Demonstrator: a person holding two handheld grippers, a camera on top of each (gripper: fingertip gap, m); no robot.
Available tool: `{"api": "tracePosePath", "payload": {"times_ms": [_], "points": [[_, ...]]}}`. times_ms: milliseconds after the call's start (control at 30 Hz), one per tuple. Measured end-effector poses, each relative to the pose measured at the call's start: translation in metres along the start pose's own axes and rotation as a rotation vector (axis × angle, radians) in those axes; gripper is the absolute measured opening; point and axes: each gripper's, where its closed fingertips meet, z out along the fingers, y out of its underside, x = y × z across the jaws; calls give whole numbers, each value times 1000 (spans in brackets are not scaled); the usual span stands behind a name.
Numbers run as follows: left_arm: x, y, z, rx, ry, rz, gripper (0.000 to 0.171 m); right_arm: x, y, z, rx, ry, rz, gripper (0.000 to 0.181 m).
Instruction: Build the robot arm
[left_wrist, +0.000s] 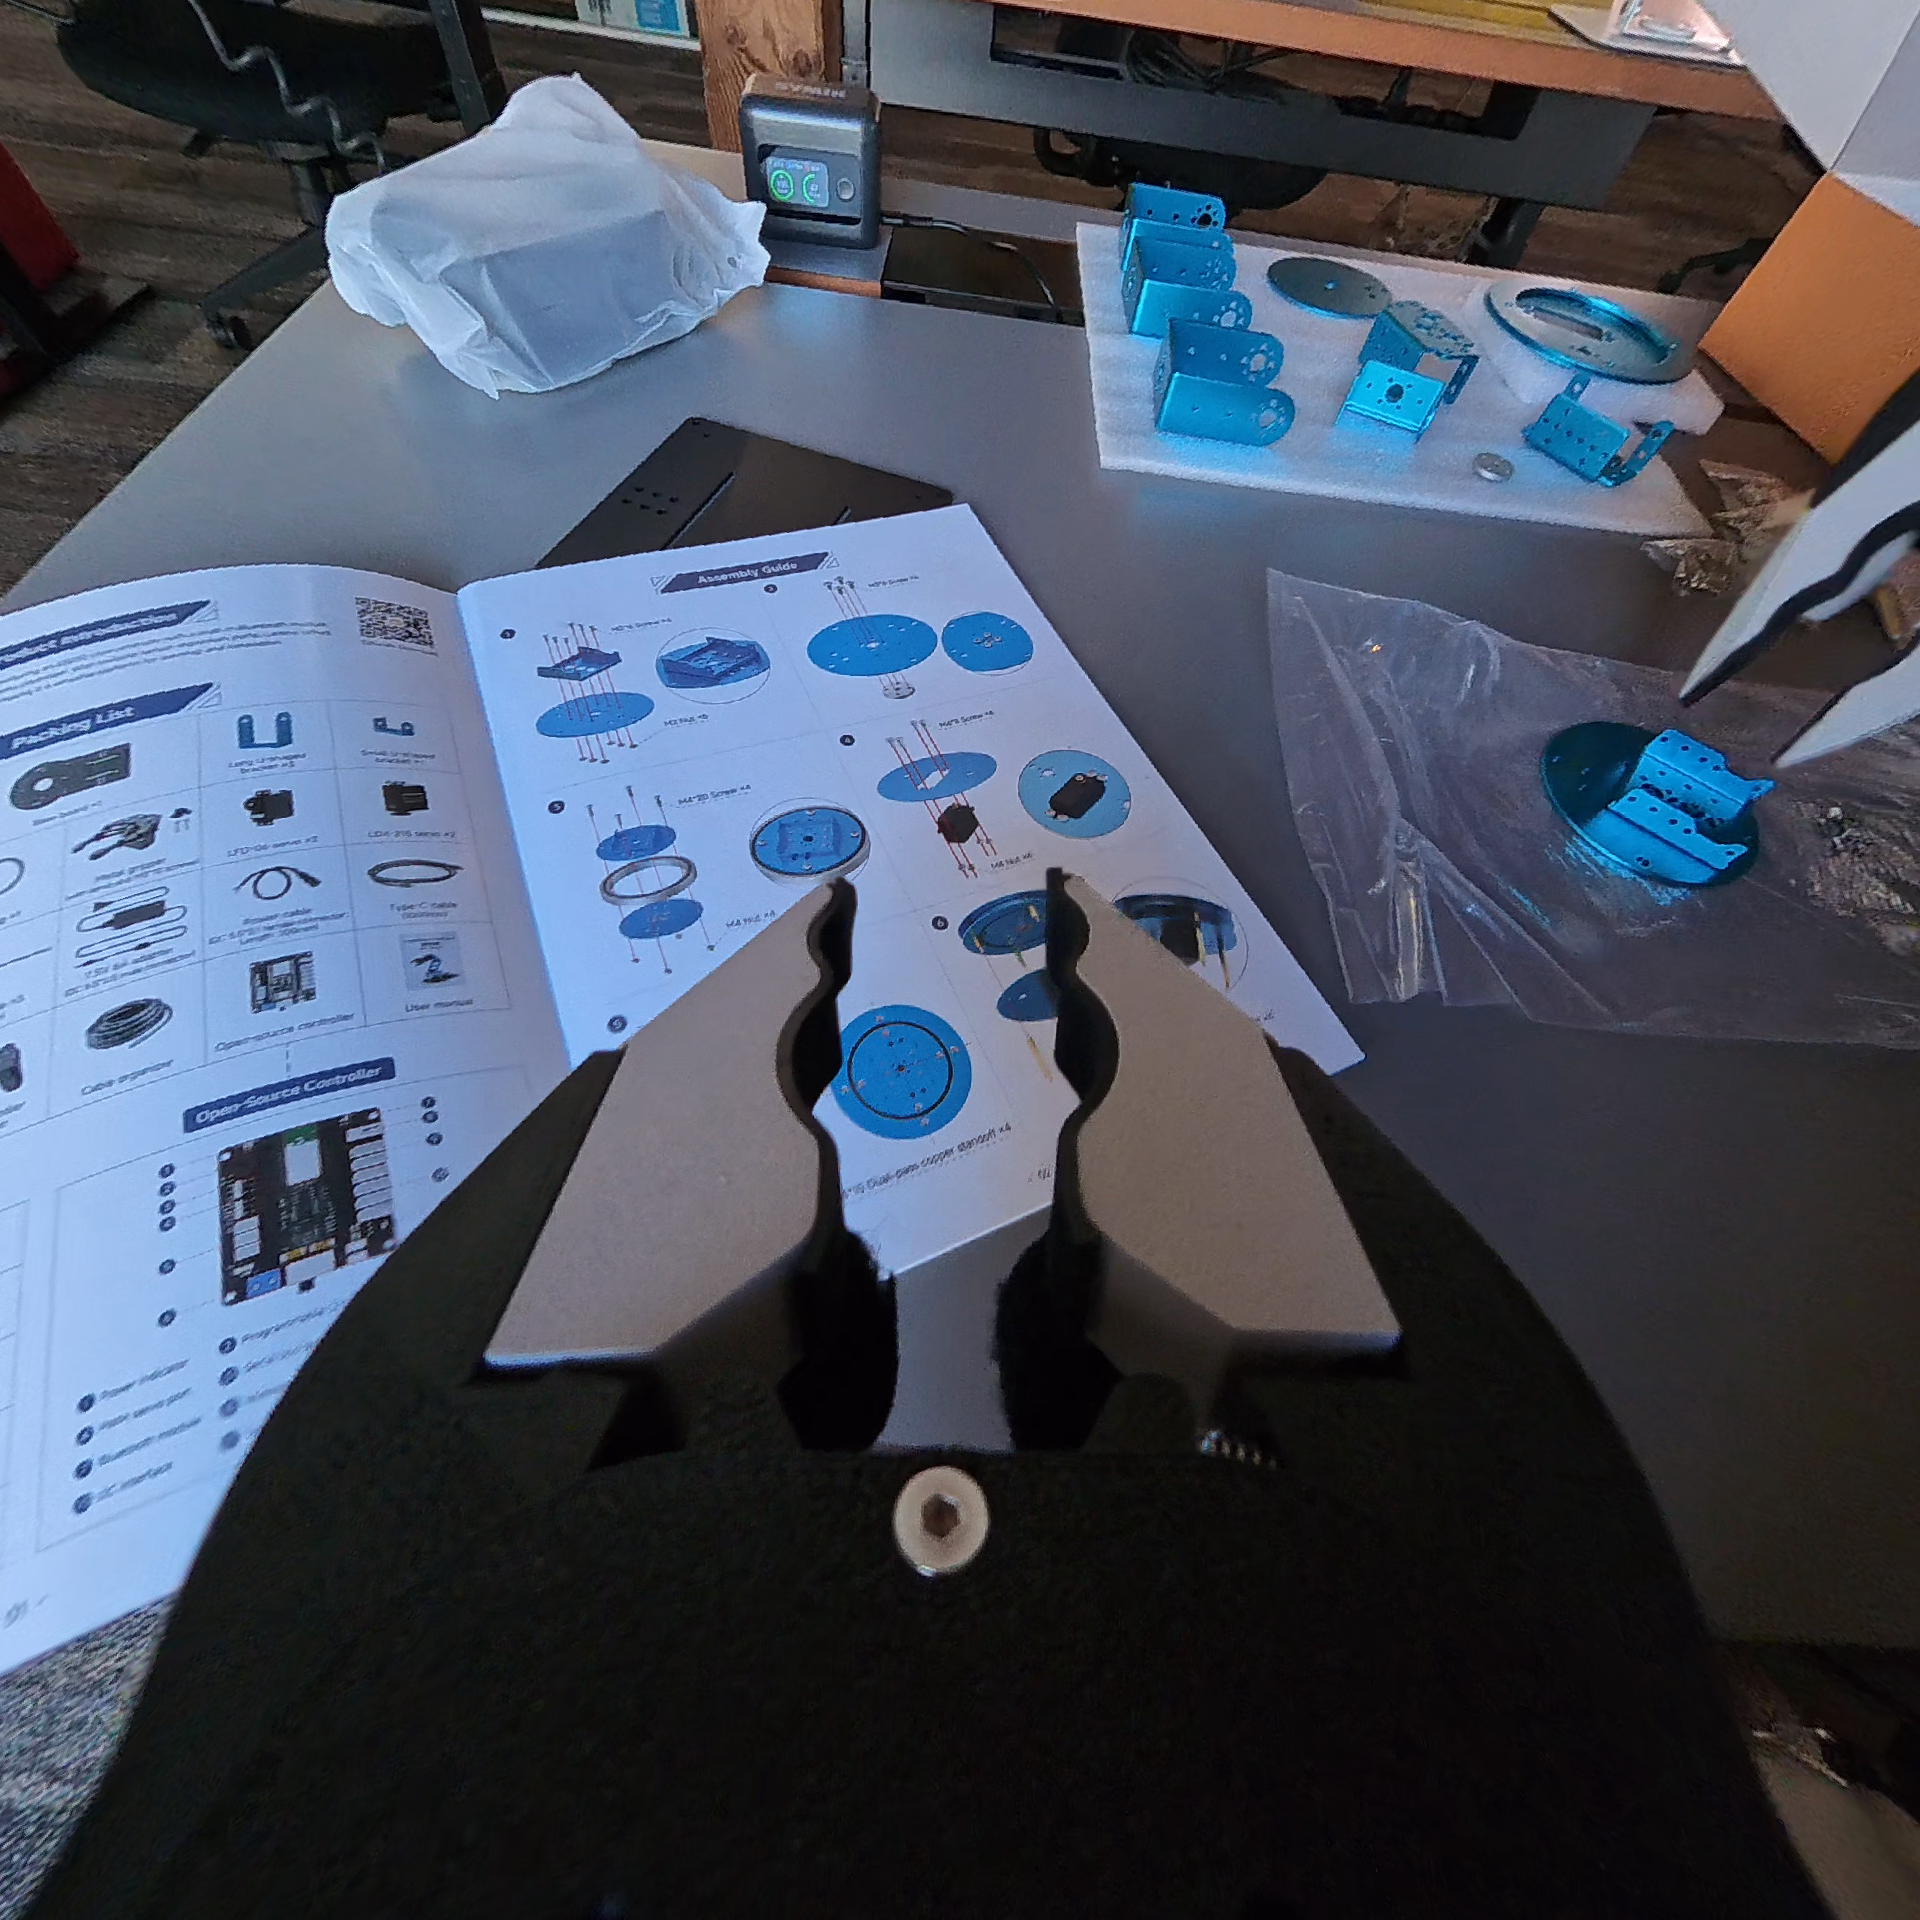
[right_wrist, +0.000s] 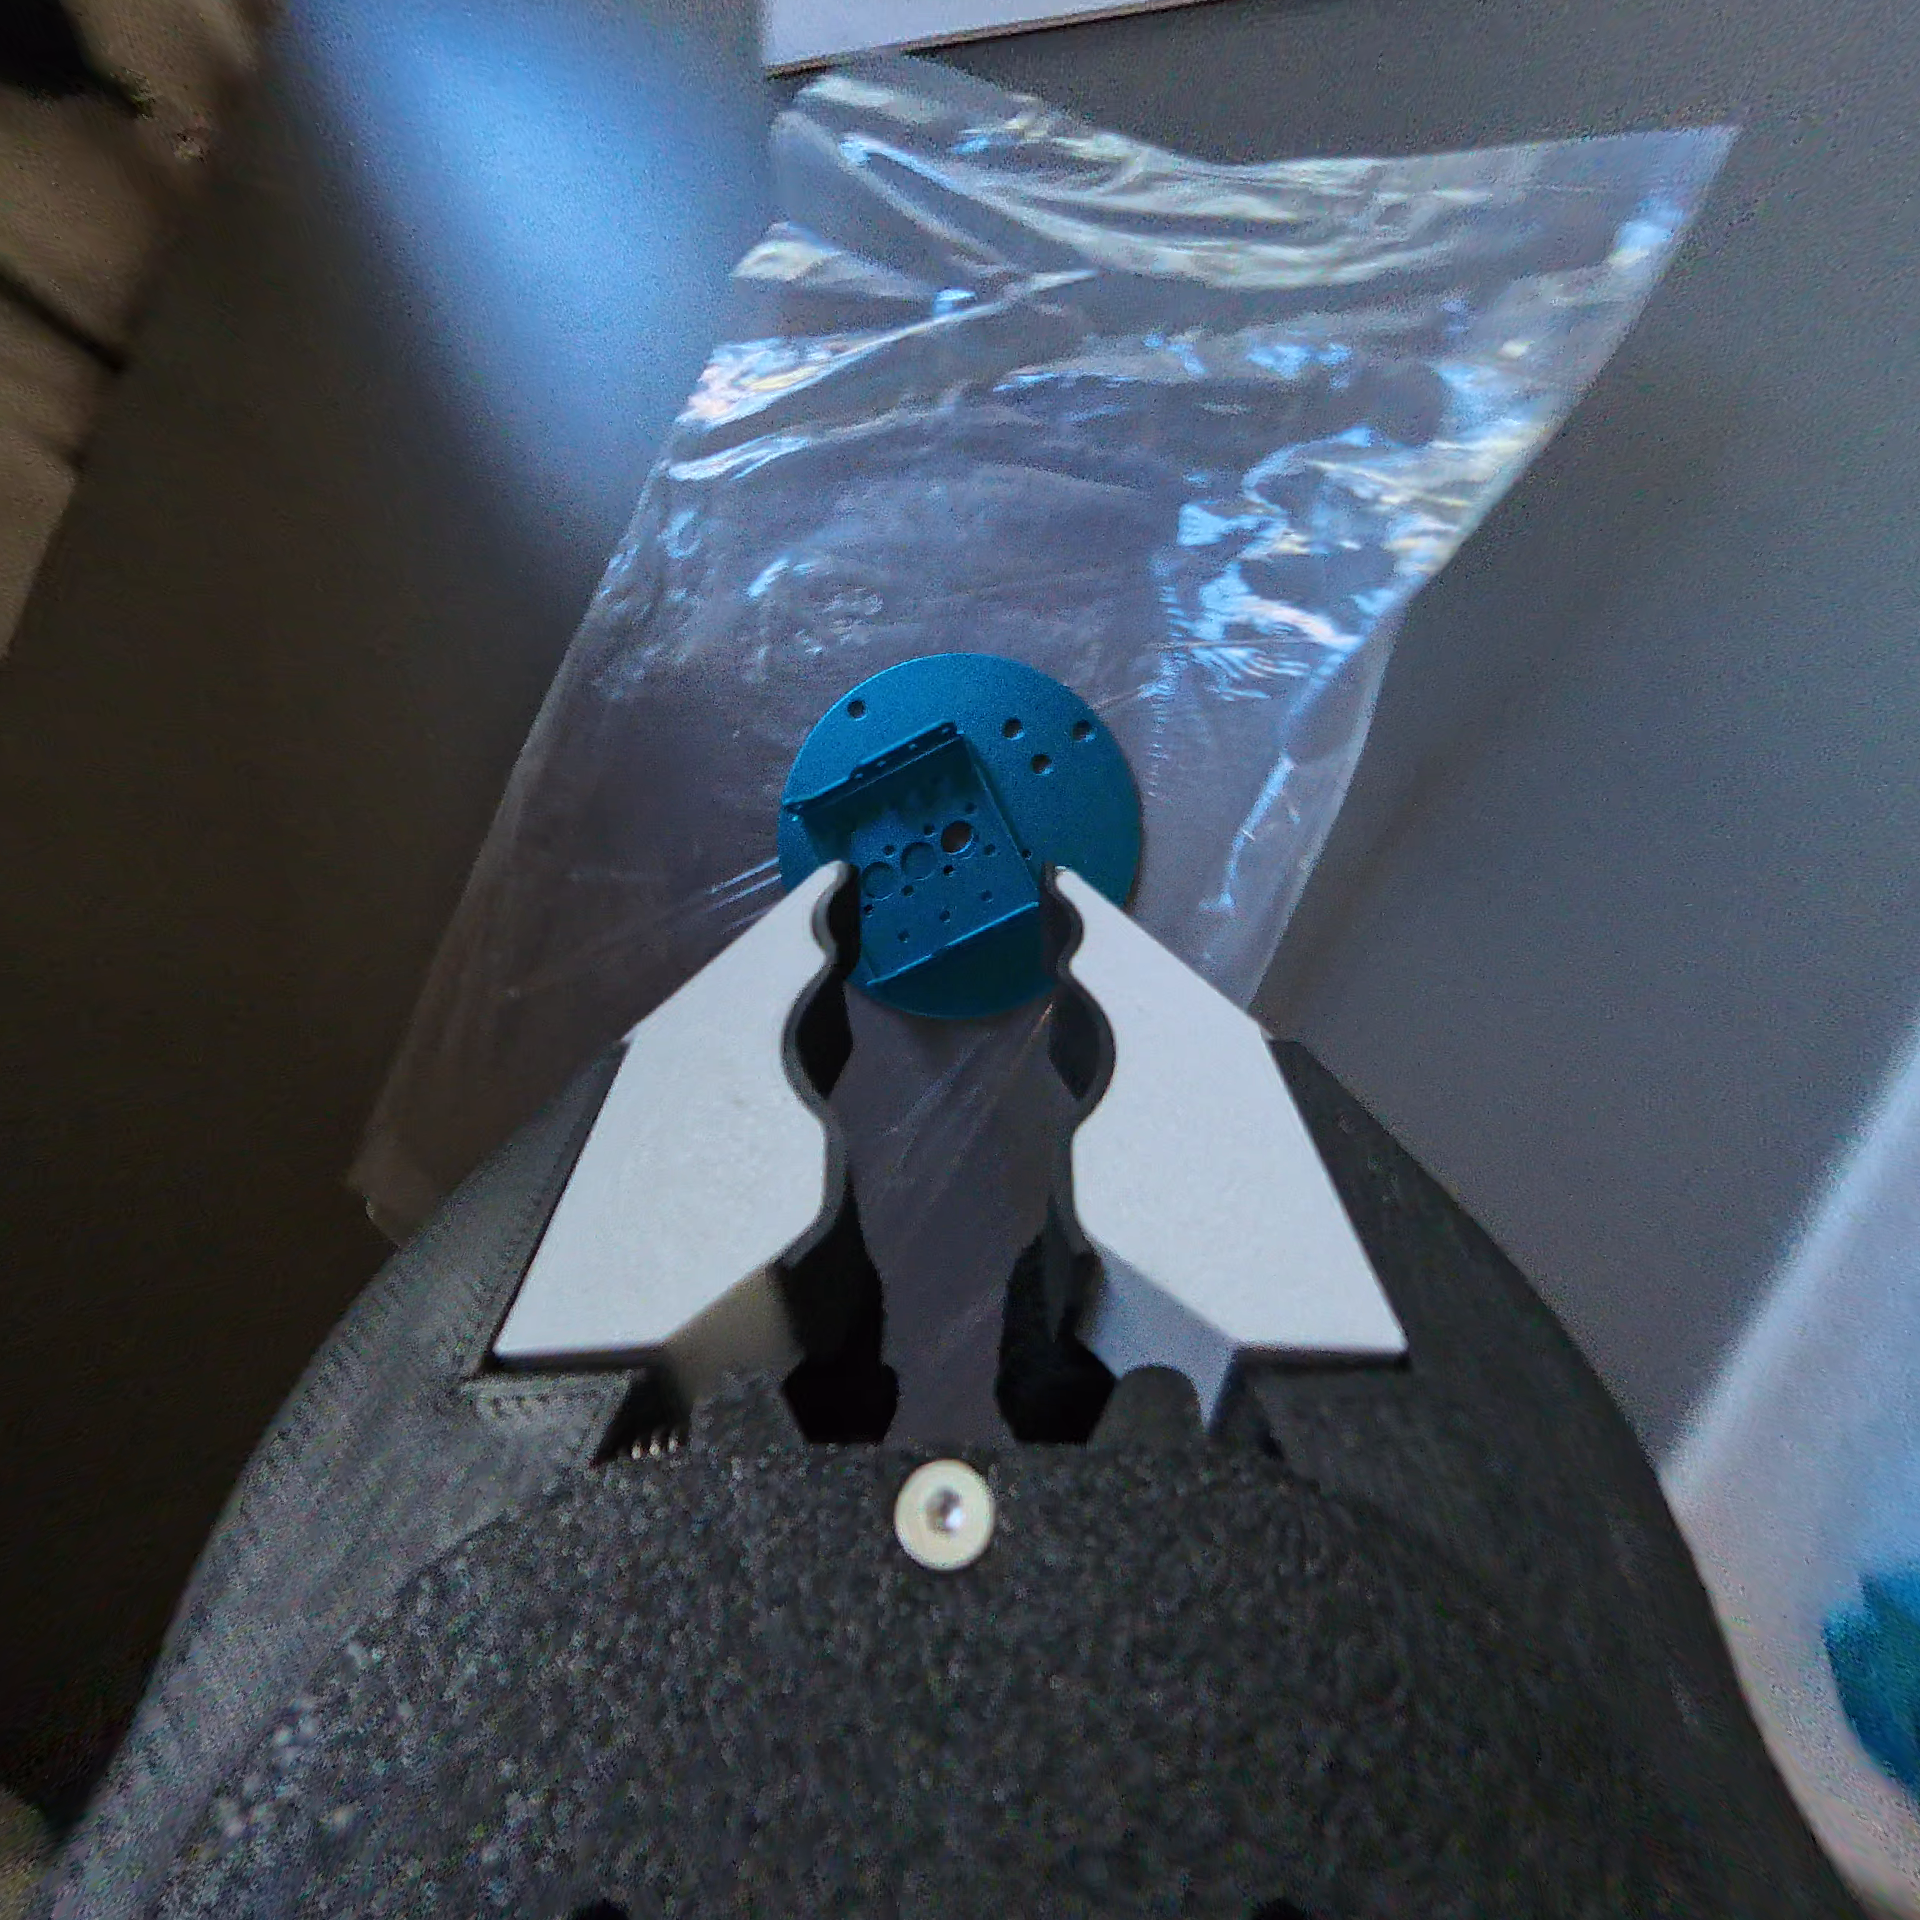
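Observation:
My left gripper (left_wrist: 948, 883) is open and empty, hovering over the right page of an open assembly manual (left_wrist: 520, 883). My right gripper (right_wrist: 948, 875) is open, its tips on either side of the near end of a blue perforated bracket (right_wrist: 935, 862). I cannot tell if they touch it. The bracket lies on a blue round disc (right_wrist: 935, 696), which rests on a clear plastic bag (right_wrist: 1143, 416). In the left wrist view the right gripper (left_wrist: 1735, 727) comes in from the right edge, just above the bracket (left_wrist: 1673, 800), the disc (left_wrist: 1574, 769) and the bag (left_wrist: 1455, 831).
On the grey table (left_wrist: 1143, 582) a white foam sheet (left_wrist: 1143, 436) at the back right bears several blue brackets (left_wrist: 1205, 343) and round plates. A black plate (left_wrist: 727, 488) lies behind the manual. A white wrapped box (left_wrist: 520, 239), a small device with a screen (left_wrist: 810, 156) and an orange box (left_wrist: 1829, 312) stand at the back. My right fingertips sit around 30 centimetres from my left ones. The left gripper is farther from the disc (left_wrist: 1574, 769), some 25 centimetres, than the right, some 4 centimetres. Look for it in the right wrist view (right_wrist: 1056, 738) too.

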Motion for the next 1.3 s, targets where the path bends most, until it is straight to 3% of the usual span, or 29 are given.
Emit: {"api": "tracePosePath", "payload": {"times_ms": [133,267,400,500,667,1000,1300], "points": [[9,-2,17,12,68,-15,36,-8,-5,-15,-54,253,235,29],[20,0,41,-8,140,10,36,-15,10,-8,58,455,455,26],[33,-11,63,-4,210,34,36,-9,26,3,212,554,596,16],[42,-22,75,3,234,67,36,-6,24,0,299,590,612,7],[47,-26,86,1,230,77,36,-9,26,9,246,557,588,4],[38,-20,92,-22,203,49,36,4,18,1,307,598,605,0],[38,-19,94,-34,202,54,36,5,24,-4,196,715,562,0]]}}
